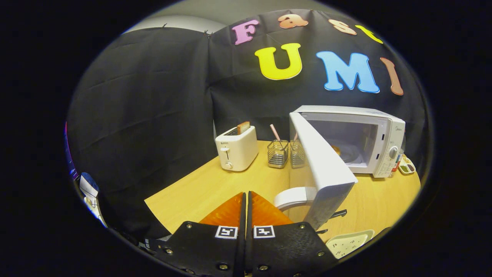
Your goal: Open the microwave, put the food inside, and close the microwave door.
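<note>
A white toaster [236, 148] with a slice of bread [243, 127] raised in its slot is seen on the wooden surface [200, 190]. Two wire holders [286, 154] with straws are placed just beside it. A white power strip [349, 242] is laid near the surface's front edge.

The hand-held gripper [246, 196] has its two fingers [226, 211] brought together, side by side, with only a thin dark slit left between them from the tips back to the base. Nothing is caught between the fingers; they press on each other alone. Each finger tapers forward to a narrow tip, and the two tips sit level with one another. Behind them the two flat mounting plates lie side by side, each fixed with screws and each carrying a small square marker near its inner front corner. The fingers point forward and slightly downward over the surface [200, 192].
</note>
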The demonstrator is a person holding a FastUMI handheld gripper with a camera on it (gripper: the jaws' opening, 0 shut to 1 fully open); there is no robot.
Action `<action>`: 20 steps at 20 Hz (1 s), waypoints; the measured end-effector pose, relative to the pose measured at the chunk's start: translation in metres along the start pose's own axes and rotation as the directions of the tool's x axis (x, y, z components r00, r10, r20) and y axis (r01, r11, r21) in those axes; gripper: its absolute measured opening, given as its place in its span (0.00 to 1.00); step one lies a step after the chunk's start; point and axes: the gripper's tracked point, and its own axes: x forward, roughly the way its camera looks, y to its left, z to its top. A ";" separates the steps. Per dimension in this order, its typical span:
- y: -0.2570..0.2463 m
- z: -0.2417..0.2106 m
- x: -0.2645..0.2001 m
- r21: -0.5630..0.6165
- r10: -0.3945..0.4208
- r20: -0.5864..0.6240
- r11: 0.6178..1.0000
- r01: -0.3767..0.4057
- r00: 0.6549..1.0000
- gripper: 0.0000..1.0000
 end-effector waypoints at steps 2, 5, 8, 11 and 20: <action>-0.015 -0.001 -0.003 0.000 -0.018 -0.007 1.000 0.018 1.000 0.01; -0.039 0.001 -0.007 0.008 -0.048 -0.008 0.999 0.048 0.999 0.01; -0.063 0.003 -0.008 0.011 -0.077 -0.009 0.997 0.077 0.997 0.01; -0.088 0.006 -0.007 0.024 -0.108 -0.008 0.994 0.108 0.994 0.01; -0.152 0.019 -0.001 0.081 -0.204 -0.004 0.976 0.204 0.979 0.01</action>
